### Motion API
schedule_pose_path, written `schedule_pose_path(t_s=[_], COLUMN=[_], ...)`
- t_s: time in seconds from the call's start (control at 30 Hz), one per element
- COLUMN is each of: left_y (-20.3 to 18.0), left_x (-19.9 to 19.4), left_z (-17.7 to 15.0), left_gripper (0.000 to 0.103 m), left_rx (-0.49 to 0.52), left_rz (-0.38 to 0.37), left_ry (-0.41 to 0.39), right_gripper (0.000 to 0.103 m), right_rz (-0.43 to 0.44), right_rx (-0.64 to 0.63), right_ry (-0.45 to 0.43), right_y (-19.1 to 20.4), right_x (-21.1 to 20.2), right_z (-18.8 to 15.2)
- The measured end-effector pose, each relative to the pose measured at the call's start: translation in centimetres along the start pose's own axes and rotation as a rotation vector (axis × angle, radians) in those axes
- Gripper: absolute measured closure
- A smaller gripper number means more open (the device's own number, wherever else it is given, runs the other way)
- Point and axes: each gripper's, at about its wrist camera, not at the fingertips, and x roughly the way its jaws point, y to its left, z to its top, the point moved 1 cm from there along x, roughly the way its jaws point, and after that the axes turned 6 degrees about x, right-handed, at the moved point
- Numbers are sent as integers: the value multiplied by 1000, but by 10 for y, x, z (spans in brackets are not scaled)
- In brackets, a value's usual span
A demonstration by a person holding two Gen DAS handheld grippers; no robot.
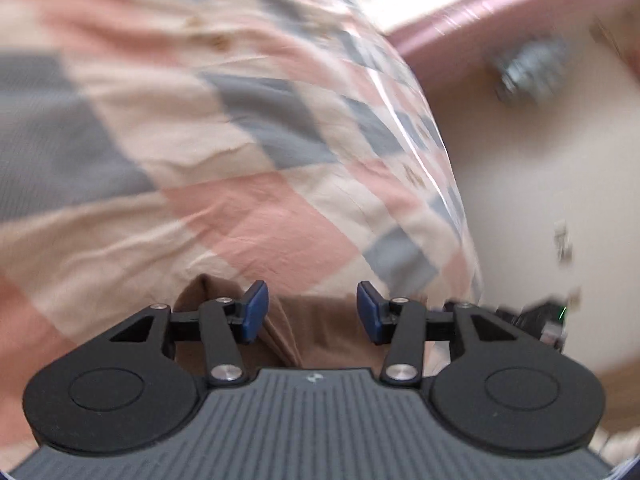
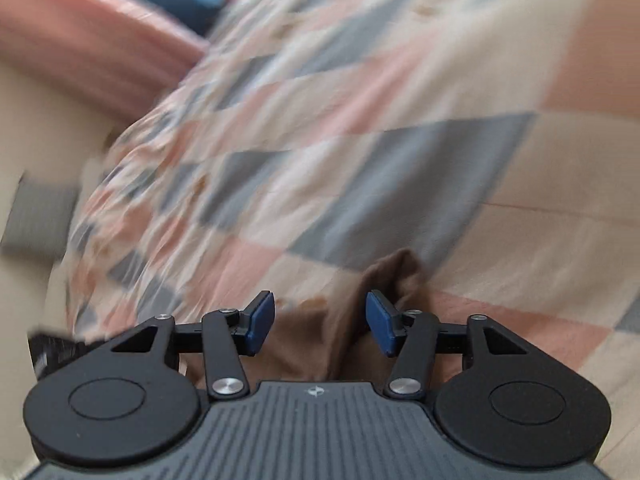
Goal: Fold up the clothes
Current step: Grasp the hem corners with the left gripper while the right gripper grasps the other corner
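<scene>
A brown garment (image 1: pixel 316 328) lies on a checked bedspread (image 1: pixel 240 160) in pink, grey and cream. In the left wrist view my left gripper (image 1: pixel 312 310) is open, its blue pads apart just above the brown cloth, with a fold of it beside the left pad. In the right wrist view the brown garment (image 2: pixel 360 320) bunches up into a ridge between the blue pads of my right gripper (image 2: pixel 320 322), which is also open. Neither gripper holds the cloth. Both views are blurred by motion.
The checked bedspread (image 2: pixel 360 140) covers a bed. A pink headboard or rail (image 1: pixel 500 12) curves at the upper right, beside a pale wall (image 1: pixel 520 200) and a dark device with a green light (image 1: pixel 556 320). A grey block (image 2: pixel 40 216) sits left of the bed.
</scene>
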Motion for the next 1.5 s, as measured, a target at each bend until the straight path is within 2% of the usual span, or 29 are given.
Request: schedule_pose_path(t_s=[0.13, 0.23, 0.33, 0.47, 0.67, 0.8, 0.87, 0.9, 0.93, 0.97, 1.0, 1.1, 1.17, 1.2, 1.27, 1.33, 1.4, 1.43, 1.5], left_y=[15, 21, 28, 32, 30, 34, 36, 38, 39, 38, 33, 15, 20, 28, 45, 49, 43, 38, 25], left_x=[12, 17, 13, 2, -16, -1, 8, 11, 14, 15, 13, -3, -12, -12, -4, -1, -7, -11, -24], left_z=[0, -4, -6, -9, -8, -8, -9, -9, -9, -8, -8, -15, -27, -35, -51, -59, -60, -58, -50], left_gripper=[59, 60, 60, 59, 53, 53, 57, 68, 80, 98, 98, 99, 99, 99, 98, 97, 91, 92, 92], left_rx=[-152, -217, -268, -299, -261, -252, -254, -262, -269, -256, -213, 43, 144, 157, 174, 179, 179, 181, 186], left_rz=[-15, -19, -32, -35, 13, 62, 69, 61, 50, 44, 40, 27, 48, 71, 135, 152, 170, 185, 202], left_ry=[26, 36, 22, 0, -20, 28, 45, 46, 40, 29, 4, -116, -176, -186, -138, -117, -139, -155, -194], right_gripper=[49, 49, 51, 57, 59, 59, 58, 59, 68, 96, 98, 99, 100, 100, 101, 100, 94, 82, 75], right_rz=[-19, -45, -23, -16, -11, -15, -13, -13, -15, -17, -13, 59, 52, 52, 16, 23, 13, 4, -33], right_rx=[170, 238, 266, 273, 294, 296, 296, 293, 285, 267, 236, 90, 10, 28, 90, 97, 67, 51, -8], right_ry=[42, 77, 84, 85, 82, 84, 81, 80, 76, 69, 59, -20, -62, -65, -48, -39, -47, -55, -87], right_y=[-16, -24, -27, -33, -41, -42, -42, -42, -41, -40, -38, -29, -33, -44, -68, -74, -66, -61, -43], right_x=[14, 24, 28, 31, 29, 32, 33, 33, 33, 33, 31, 14, 4, 4, 9, 13, 10, 8, -1], right_z=[12, 14, 12, 11, 9, 7, 7, 7, 6, 6, 6, 1, -7, -12, -21, -28, -26, -25, -25])
